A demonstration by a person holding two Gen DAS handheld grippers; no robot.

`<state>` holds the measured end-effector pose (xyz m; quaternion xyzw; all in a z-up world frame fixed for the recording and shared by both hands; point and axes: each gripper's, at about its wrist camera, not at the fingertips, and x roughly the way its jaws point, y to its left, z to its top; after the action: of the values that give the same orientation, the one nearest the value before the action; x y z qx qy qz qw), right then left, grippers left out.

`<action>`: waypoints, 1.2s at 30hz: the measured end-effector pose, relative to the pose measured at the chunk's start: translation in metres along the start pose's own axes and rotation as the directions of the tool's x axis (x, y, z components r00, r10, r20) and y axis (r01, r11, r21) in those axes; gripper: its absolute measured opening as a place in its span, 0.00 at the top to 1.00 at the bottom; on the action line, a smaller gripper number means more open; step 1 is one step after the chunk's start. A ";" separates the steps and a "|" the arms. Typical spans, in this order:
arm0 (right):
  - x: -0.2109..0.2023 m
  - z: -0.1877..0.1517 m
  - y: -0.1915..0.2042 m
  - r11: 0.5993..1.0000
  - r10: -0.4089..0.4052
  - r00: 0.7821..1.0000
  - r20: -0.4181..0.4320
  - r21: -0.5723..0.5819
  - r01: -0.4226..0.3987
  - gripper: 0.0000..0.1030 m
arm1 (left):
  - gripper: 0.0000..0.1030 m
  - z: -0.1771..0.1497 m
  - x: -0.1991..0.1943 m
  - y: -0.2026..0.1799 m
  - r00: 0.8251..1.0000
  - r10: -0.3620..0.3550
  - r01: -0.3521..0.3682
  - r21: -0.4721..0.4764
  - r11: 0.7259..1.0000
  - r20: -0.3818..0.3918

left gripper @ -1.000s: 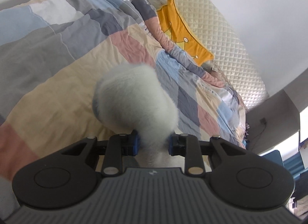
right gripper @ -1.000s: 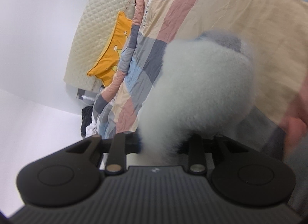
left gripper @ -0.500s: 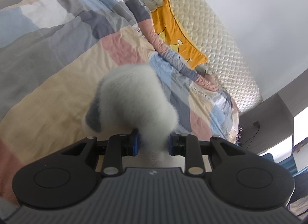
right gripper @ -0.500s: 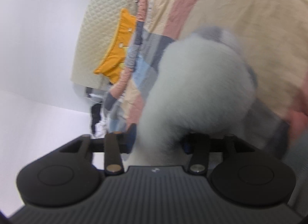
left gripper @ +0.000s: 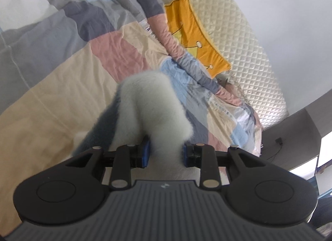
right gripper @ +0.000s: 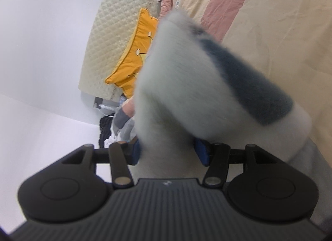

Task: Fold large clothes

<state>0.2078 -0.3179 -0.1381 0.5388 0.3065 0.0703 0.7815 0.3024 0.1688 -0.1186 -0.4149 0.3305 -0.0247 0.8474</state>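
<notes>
1. There are no boxes or baskets; the one surface bearing anything is a bed, covered by a patchwork quilt of cream, pink, blue and grey squares (left gripper: 62,87).
2. A fluffy pale mint-white garment with a dark blue-grey band (left gripper: 153,104) rises from the lower middle of the left wrist view. It is bunched between the blue pads of the left black two-finger gripper (left gripper: 165,153).
3. The left gripper's jaws are opening. The fleece fills the gap and both pads touch it.
4. In the right wrist view the same garment (right gripper: 186,87) fills the centre of the frame, its dark band running toward the right edge, blurred.
5. The right black two-finger gripper (right gripper: 168,151) has its jaws spread fairly wide. The fleece passes between them, and whether the pads press it I cannot tell.
6. Both grippers point somewhat downward toward the quilt.
7. A cream quilted headboard (left gripper: 244,39) sits at the upper right of the left view, with an orange crown-shaped cushion (left gripper: 193,33) leaning against it.
8. In the right view the garment hides part of the cushion.
9. A plain white wall (right gripper: 41,33) fills the left side of the right view.
</notes>
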 end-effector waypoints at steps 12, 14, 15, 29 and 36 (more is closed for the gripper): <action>0.081 0.027 -0.034 0.994 -0.098 0.995 -0.006 -0.051 0.097 0.48 | 0.51 0.030 0.107 0.064 0.997 -0.064 0.058 -0.127 0.990 -0.045; 0.093 0.027 -0.036 0.990 -0.109 0.994 -0.002 -0.086 0.108 0.49 | 0.51 0.033 0.116 0.071 0.998 -0.056 0.051 -0.116 0.992 -0.035; 0.097 0.028 -0.038 0.989 -0.106 0.994 -0.003 -0.099 0.105 0.49 | 0.51 0.033 0.121 0.073 0.999 -0.044 0.041 -0.106 0.994 -0.028; 0.078 0.012 -0.015 0.951 -0.094 0.996 0.000 -0.294 0.090 0.46 | 0.49 0.022 0.079 0.025 0.995 0.061 -0.076 0.189 0.979 0.083; 0.050 -0.026 0.019 0.843 -0.105 0.993 0.058 -0.525 0.120 0.46 | 0.49 -0.021 0.037 -0.020 0.979 0.145 -0.194 0.453 0.870 0.142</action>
<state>0.2378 -0.2671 -0.1472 0.2857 0.2958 0.0985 0.9062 0.3236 0.1294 -0.1334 -0.1702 0.3058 -0.0071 0.9367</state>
